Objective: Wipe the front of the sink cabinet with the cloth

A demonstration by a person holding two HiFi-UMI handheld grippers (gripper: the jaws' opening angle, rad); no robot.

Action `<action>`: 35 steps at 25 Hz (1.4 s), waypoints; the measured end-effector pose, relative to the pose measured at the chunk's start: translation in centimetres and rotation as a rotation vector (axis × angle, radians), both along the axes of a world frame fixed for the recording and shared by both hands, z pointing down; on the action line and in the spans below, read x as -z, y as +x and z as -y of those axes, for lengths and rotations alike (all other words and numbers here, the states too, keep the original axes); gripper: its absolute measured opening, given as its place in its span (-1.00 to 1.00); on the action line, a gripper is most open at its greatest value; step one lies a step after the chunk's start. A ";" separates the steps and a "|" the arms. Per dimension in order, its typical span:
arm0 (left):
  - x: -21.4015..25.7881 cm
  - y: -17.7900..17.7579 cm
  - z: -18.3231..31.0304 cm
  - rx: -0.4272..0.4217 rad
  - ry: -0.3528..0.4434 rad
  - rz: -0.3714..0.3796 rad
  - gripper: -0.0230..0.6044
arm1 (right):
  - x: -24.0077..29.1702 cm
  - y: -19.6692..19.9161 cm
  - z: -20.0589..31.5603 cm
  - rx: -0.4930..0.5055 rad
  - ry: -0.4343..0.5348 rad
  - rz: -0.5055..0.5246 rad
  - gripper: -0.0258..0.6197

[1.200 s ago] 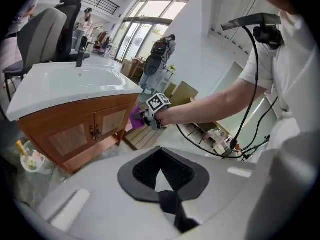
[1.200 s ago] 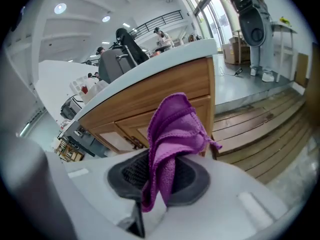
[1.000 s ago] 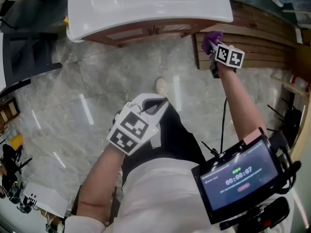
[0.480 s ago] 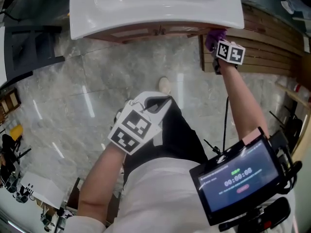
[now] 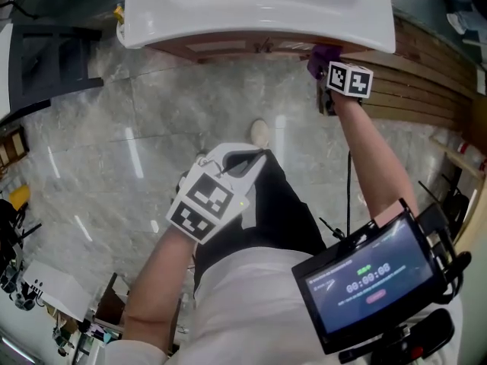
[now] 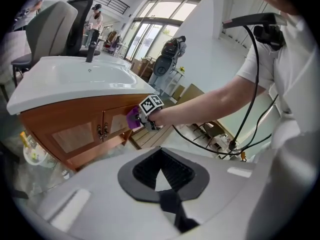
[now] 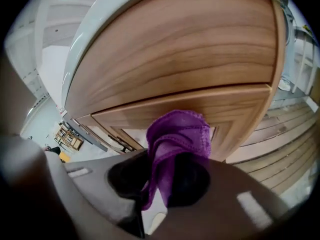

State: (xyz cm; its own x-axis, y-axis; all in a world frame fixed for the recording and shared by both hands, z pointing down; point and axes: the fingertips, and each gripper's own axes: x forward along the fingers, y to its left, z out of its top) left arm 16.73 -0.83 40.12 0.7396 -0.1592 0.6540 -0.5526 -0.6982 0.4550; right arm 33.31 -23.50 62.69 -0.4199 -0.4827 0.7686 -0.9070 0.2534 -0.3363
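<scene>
1. Currently the wiping step is in hand. The right gripper (image 7: 172,180) has its jaws clamped on a bunched purple cloth (image 7: 181,133), which sticks out ahead of the jaw tips.
2. The cloth lies against the wooden front of the sink cabinet (image 7: 175,49), at the upper frame of the right-hand door, near the cabinet's right corner and just under the white basin (image 5: 190,17). From the right gripper view it appears to touch the wood; we cannot confirm how firmly.
3. The left gripper (image 5: 232,166) hangs low over the marble floor (image 5: 114,128), well apart from the cabinet. Its jaws are drawn together with nothing between them; it takes no part in the work.
4. Progress, as a judgement: only the top right edge is being covered. The left door, the lower panels and the area round the door handles (image 6: 102,130) all remain.
5. Next move, as we judge it: drag the cloth sideways along the door frame with steady pressure, then step down row by row.
6. Risk: the cloth is gripped by a fold, so hard rubbing could pull it loose from the jaws.
</scene>
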 end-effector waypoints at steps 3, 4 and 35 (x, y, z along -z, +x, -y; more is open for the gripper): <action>0.2 -1.1 -0.4 0.018 -0.002 -0.002 -0.91 | 0.0 -1.9 -0.1 0.015 -0.004 0.002 -0.67; 0.2 -1.4 -0.6 0.024 -0.003 -0.003 -0.91 | 0.0 -2.4 -0.2 0.023 -0.005 0.000 -0.67; 0.4 -20.6 -8.0 0.225 -0.008 -0.016 -0.91 | 0.1 -28.0 -3.8 0.184 -0.013 0.009 -0.67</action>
State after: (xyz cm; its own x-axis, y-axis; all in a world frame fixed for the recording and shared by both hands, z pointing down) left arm -3.91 7.18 39.68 0.6964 -0.3160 0.6443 -0.6865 -0.5549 0.4699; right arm 5.36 -19.72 62.59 -0.5071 -0.3867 0.7703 -0.8426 0.4103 -0.3487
